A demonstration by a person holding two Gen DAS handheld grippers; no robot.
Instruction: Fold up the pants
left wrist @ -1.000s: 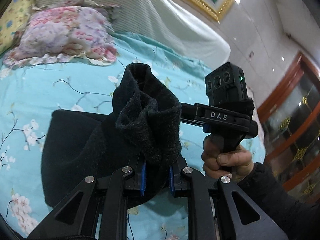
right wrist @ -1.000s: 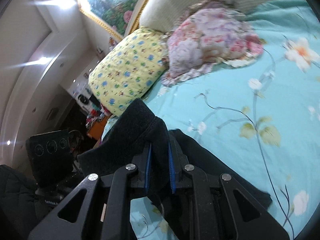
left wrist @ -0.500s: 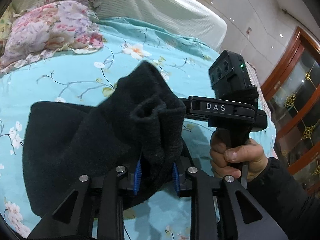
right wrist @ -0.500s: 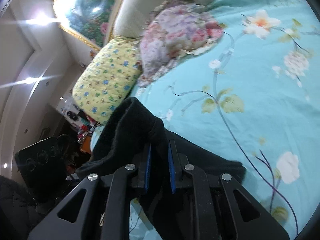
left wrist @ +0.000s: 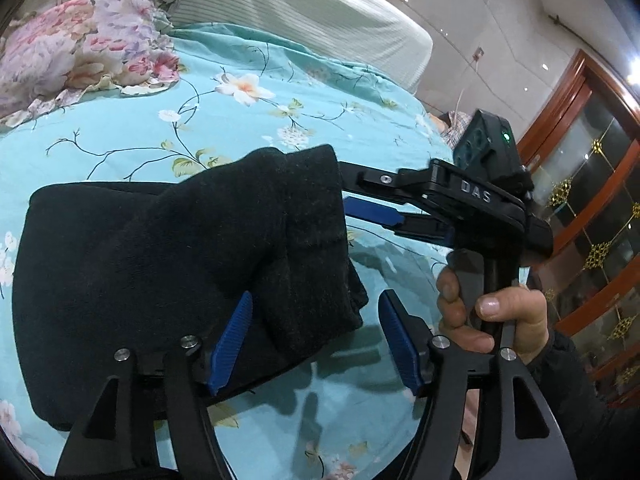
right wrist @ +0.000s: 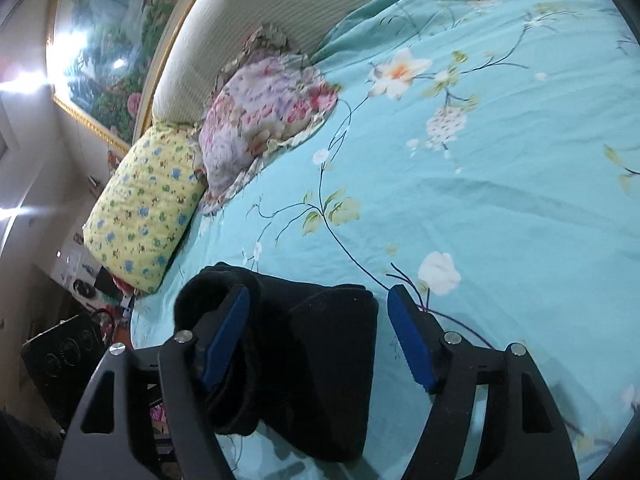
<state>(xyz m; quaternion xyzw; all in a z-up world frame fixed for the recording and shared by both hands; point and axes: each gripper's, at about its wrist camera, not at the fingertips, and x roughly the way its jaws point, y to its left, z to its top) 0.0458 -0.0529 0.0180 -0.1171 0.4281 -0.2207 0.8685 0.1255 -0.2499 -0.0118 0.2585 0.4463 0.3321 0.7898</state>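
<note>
Now, view by view.
Left wrist, left claw (left wrist: 316, 336): jaws spread wide, gripping nothing, folded cloth lying between the blue pads.
Left wrist, pants (left wrist: 160, 272): black, folded in a thick stack on the teal floral bed (left wrist: 224, 120).
Left wrist, right claw (left wrist: 374, 210): over the far edge, jaws parted.
Right wrist, right claw (right wrist: 318, 344): wide apart, empty, straddling the pants (right wrist: 320, 364).
Right wrist, pillows: yellow pillow (right wrist: 144, 204) beside floral pillow (right wrist: 260, 112).

Lower edge of black pants (left wrist: 160, 264) hidden behind left gripper (left wrist: 316, 340) frame. Floral pillow (left wrist: 72, 48) cropped at the left-wrist view's rim. Pants' near end (right wrist: 304, 364) masked by right gripper (right wrist: 320, 340); shelf clutter (right wrist: 92, 284) too small to identify.
</note>
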